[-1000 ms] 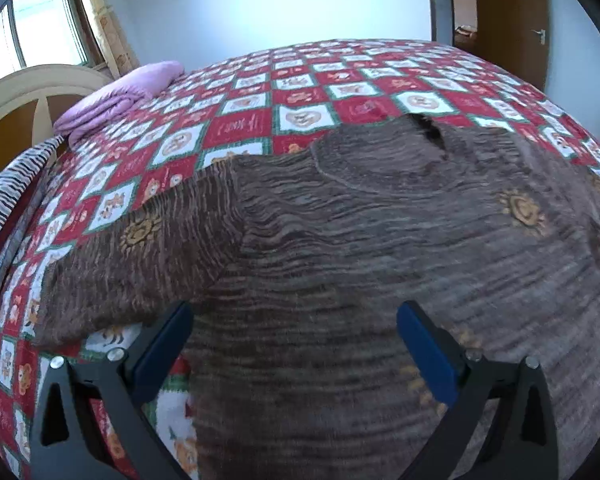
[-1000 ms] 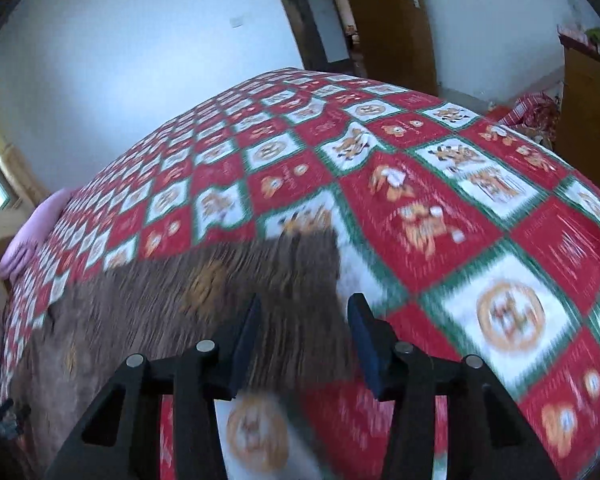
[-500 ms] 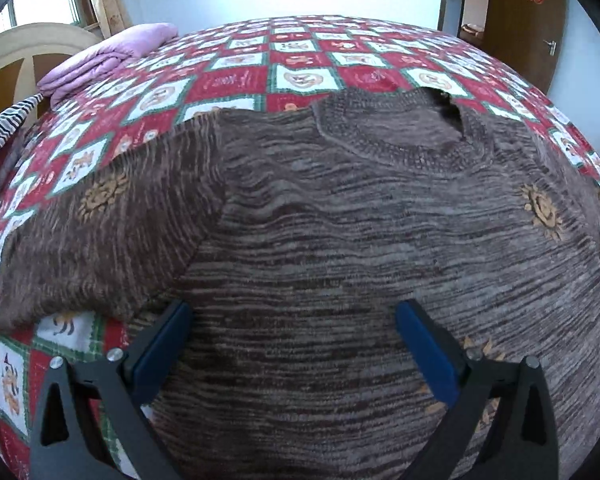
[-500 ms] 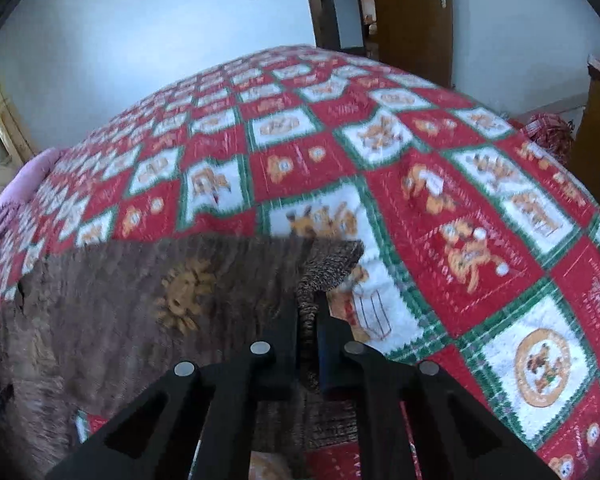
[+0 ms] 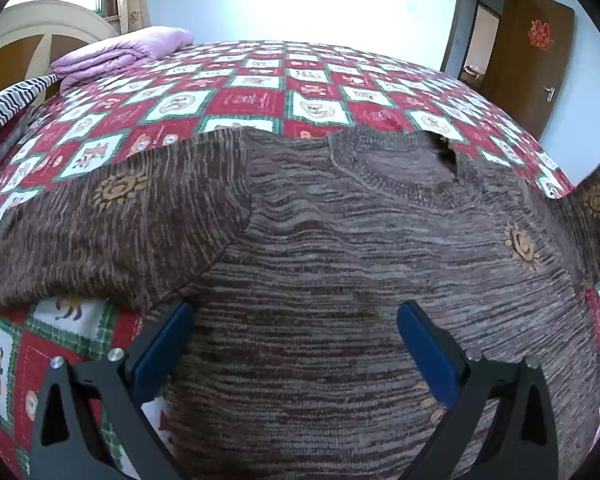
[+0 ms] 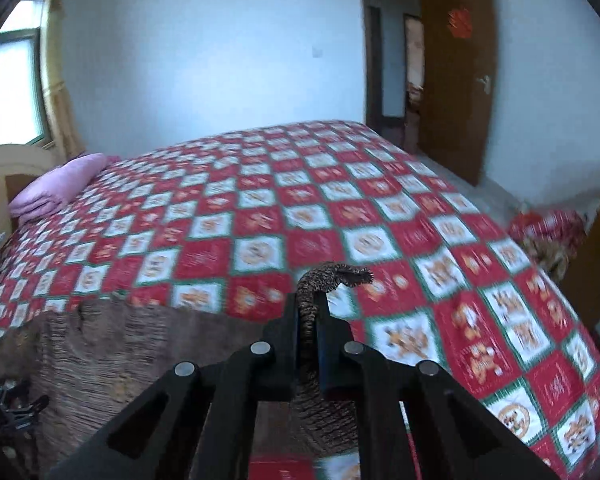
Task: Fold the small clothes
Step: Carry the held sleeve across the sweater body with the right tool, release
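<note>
Two claws over bed [image 5: 260, 100]. Brown sweater [image 5: 340, 260] lies flat on checkered cover, sleeve spread out to left. Left claw [image 5: 292, 332] wide apart above sweater body, holding nothing. Right claw [image 6: 310, 320] pinched tight on sleeve cuff [image 6: 336, 274], seemingly lifted; view blurry.

Black gripper [image 5: 292, 320] frames, silver screws; blue pads on fingers [image 5: 424, 344].
</note>
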Tool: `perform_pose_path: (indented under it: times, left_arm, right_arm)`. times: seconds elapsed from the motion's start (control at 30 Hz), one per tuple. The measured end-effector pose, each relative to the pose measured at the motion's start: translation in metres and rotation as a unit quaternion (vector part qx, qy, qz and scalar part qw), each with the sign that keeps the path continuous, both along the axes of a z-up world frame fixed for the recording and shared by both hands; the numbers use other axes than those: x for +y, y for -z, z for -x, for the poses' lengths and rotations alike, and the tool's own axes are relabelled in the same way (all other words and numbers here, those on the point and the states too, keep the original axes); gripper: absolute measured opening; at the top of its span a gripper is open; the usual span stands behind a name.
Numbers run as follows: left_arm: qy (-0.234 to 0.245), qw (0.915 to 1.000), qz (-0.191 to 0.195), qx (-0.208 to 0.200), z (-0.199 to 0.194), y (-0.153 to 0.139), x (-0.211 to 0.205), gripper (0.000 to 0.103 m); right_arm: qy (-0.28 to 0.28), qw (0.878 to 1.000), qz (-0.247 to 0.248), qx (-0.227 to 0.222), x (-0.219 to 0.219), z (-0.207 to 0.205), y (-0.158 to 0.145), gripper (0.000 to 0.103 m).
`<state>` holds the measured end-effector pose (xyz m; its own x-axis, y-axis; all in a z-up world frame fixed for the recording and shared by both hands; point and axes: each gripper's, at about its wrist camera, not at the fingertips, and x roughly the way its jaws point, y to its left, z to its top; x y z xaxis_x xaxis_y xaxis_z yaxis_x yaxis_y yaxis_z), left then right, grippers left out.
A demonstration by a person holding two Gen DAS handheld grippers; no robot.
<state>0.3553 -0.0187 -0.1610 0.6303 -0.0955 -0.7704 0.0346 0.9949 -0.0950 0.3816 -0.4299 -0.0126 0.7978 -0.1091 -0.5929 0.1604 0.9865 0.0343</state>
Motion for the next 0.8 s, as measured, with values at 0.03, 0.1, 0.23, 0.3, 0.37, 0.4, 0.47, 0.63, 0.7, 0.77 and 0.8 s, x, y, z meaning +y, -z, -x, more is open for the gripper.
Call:
perform_pose_path:
  times: [0.03, 0.1, 0.23, 0.3, 0.37, 0.4, 0.47, 0.63, 0.7, 0.77, 0.8]
  left_arm:
    - [0.000, 1.0000, 0.002, -0.001, 0.000, 0.000, 0.000, 0.103]
    - [0.001, 1.0000, 0.008, -0.004, 0.001, 0.000, 0.002, 0.103]
    - [0.001, 0.9997, 0.025, -0.007, 0.003, 0.000, 0.006, 0.103]
    - [0.001, 0.9994, 0.032, -0.007, 0.003, 0.000, 0.008, 0.103]
    - [0.001, 0.9994, 0.035, -0.009, 0.004, 0.000, 0.009, 0.103]
    - [0.001, 0.9994, 0.034, -0.010, 0.004, 0.000, 0.008, 0.103]
    - [0.001, 0.9993, 0.035, -0.011, 0.004, 0.000, 0.008, 0.103]
    - [0.001, 0.9993, 0.037, -0.009, 0.005, 0.001, 0.009, 0.103]
    - [0.000, 0.9992, 0.038, -0.009, 0.005, 0.001, 0.010, 0.103]
    - [0.000, 0.9992, 0.040, -0.009, 0.005, 0.001, 0.011, 0.103]
    - [-0.001, 0.9991, 0.042, -0.010, 0.005, 0.001, 0.012, 0.103]
  right_arm:
    - [-0.006, 1.000, 0.003, -0.002, 0.008, -0.001, -0.003, 0.006]
    - [-0.027, 1.000, 0.010, -0.007, 0.032, -0.003, -0.014, 0.006]
    - [-0.070, 0.997, 0.019, -0.011, 0.081, -0.008, -0.027, 0.006]
    - [-0.095, 0.995, 0.023, -0.009, 0.112, -0.013, -0.028, 0.006]
    - [-0.117, 0.993, 0.024, -0.005, 0.138, -0.018, -0.022, 0.006]
    - [-0.125, 0.992, 0.025, -0.002, 0.146, -0.021, -0.019, 0.006]
    - [-0.147, 0.989, 0.020, 0.006, 0.176, -0.030, -0.007, 0.006]
    - [-0.199, 0.979, -0.025, 0.044, 0.245, -0.059, 0.056, 0.007]
    - [-0.217, 0.969, -0.057, 0.106, 0.271, -0.077, 0.103, 0.013]
    - [-0.231, 0.957, -0.095, 0.144, 0.278, -0.079, 0.130, 0.019]
    - [-0.239, 0.954, -0.105, 0.146, 0.277, -0.073, 0.138, 0.020]
